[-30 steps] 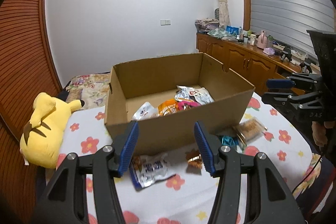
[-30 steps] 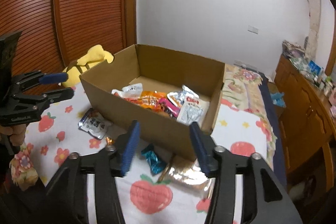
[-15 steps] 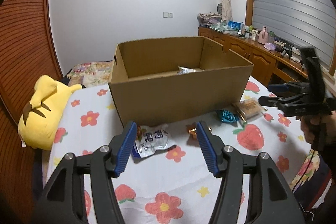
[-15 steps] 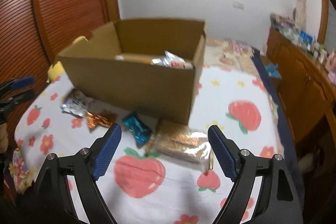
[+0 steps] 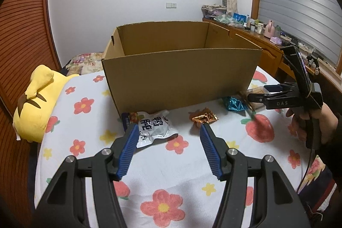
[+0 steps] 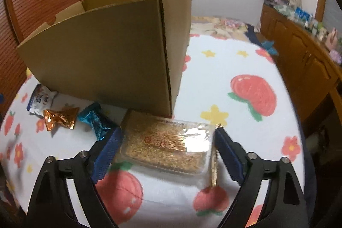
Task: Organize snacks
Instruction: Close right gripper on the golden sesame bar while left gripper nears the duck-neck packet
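An open cardboard box (image 5: 179,78) stands on the flowered cloth; its inside is hidden from both views. In front of it lie a white snack pouch (image 5: 152,127), an orange foil sweet (image 5: 204,118) and a blue foil sweet (image 5: 234,104). My left gripper (image 5: 167,150) is open, low over the cloth, with the white pouch just beyond its left finger. My right gripper (image 6: 166,153) is open with its fingers on either side of a clear pack of brown biscuit (image 6: 164,146) at the box's corner (image 6: 166,57). The right gripper also shows in the left wrist view (image 5: 258,95).
A yellow plush toy (image 5: 36,97) lies at the table's left edge. A wooden cabinet (image 5: 267,50) with bottles runs along the right wall. Wooden slatted doors (image 5: 19,35) stand at the left. The cloth (image 5: 171,164) in front of the box is bare.
Both grippers have dropped low and come close to the table. The right gripper has opened wide and moved around the biscuit pack. The box's contents have gone out of sight.
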The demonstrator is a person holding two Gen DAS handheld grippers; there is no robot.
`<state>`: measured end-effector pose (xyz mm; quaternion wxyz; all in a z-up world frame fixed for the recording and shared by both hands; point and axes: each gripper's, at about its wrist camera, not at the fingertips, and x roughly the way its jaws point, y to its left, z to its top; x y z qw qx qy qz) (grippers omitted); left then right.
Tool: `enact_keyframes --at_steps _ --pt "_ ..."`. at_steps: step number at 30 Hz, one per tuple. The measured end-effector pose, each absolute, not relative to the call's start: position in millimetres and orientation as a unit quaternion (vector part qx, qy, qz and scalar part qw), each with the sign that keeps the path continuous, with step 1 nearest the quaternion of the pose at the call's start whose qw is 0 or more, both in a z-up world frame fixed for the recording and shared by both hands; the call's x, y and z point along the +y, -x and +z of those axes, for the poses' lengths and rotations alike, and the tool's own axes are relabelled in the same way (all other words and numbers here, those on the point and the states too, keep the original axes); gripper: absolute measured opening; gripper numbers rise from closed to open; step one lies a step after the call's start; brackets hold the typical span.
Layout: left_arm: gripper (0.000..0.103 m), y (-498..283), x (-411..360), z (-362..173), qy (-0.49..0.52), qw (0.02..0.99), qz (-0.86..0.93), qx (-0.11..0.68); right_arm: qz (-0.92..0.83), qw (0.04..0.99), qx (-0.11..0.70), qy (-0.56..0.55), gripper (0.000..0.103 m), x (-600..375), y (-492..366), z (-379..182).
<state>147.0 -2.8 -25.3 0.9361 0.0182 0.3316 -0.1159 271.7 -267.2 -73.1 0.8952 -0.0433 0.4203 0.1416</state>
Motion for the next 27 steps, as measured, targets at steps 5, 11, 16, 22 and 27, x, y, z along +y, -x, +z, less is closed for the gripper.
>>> enact_keyframes --at_steps 5,11,16,22,27 --pt "0.060 -147.6 -1.6 -26.6 -0.017 0.936 -0.115 0.332 0.139 0.888 0.437 0.034 0.099 -268.6 -273.5 -82.7" --pt "0.060 -152.3 1.2 -32.1 -0.013 0.935 -0.111 0.338 0.133 0.889 0.436 0.055 0.098 -258.1 -268.1 -85.0" --pt "0.064 -159.1 2.4 -39.8 -0.012 0.932 -0.109 0.345 0.139 0.892 0.428 0.047 0.082 -258.5 -261.3 -81.9" --pt "0.071 -178.2 7.8 -52.7 -0.003 0.929 -0.093 0.358 0.148 0.891 0.427 0.043 0.079 -258.6 -247.3 -78.6" --pt "0.071 -196.0 12.5 -60.3 0.007 0.924 -0.085 0.372 0.162 0.893 0.417 0.042 0.078 -260.3 -222.5 -76.0"
